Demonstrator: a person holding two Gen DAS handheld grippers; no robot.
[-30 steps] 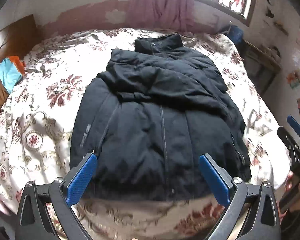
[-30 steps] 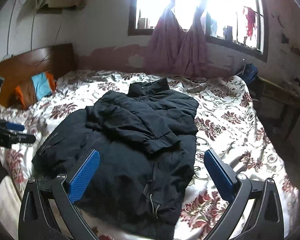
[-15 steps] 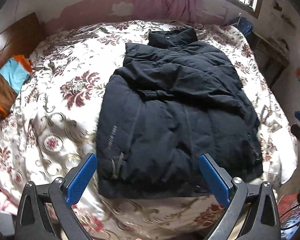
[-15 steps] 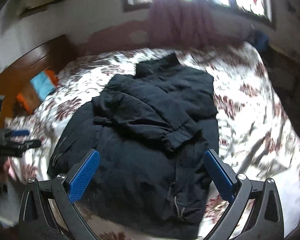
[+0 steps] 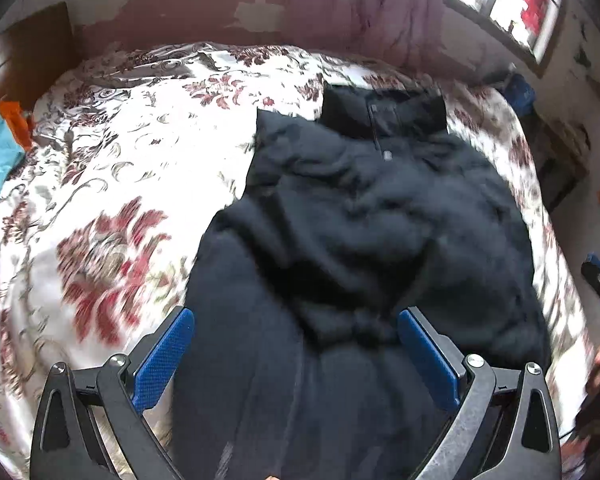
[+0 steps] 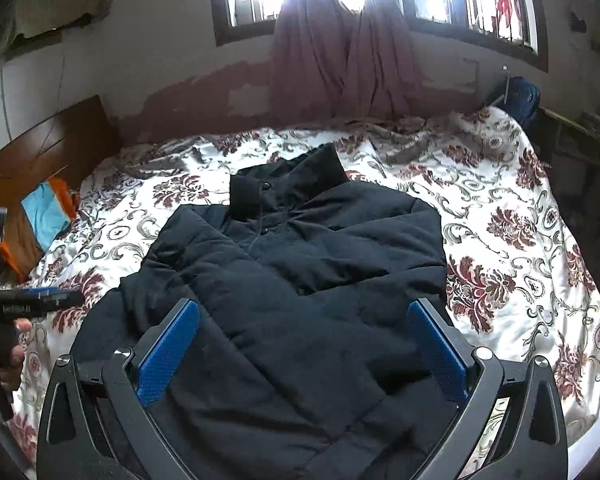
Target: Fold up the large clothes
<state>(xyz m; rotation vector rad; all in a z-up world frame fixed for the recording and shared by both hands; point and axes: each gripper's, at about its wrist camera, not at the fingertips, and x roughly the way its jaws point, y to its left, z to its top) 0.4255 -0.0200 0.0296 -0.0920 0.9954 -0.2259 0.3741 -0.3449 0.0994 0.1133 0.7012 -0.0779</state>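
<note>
Jacket (image 6: pixel 300 300), big, black and puffy, lies flat on the flowery bedspread (image 6: pixel 520 240). Its collar (image 6: pixel 288 184) points to 12 o'clock, toward the window with the pink curtains (image 6: pixel 340 48). The bottom edge is at 6 o'clock, close to both cameras. One sleeve (image 6: pixel 236 276) is already folded across the chest, from about 10 o'clock down toward 4 o'clock. I think the sleeves are tucked in, and folding the body up is the step to do now.

The left gripper (image 5: pixel 296 356) hangs over the lower left part of the jacket. Its blue fingers (image 5: pixel 164 356) are spread wide and hold nothing. That picture is blurry, so small things are hard to see. The right gripper (image 6: pixel 304 352) hangs over the lower middle of the jacket. Its fingers are spread wide too, with nothing between them.

Next, I think each gripper has to go down to the bottom edge at 6 o'clock, one near each corner. Then each must pinch the thick cloth. The jacket is fat and soft, so the fingers need a good bite, or it may slip out. Some orange and blue clothes (image 6: pixel 44 220) lie at 9 o'clock by the wooden headboard (image 6: pixel 52 136).
</note>
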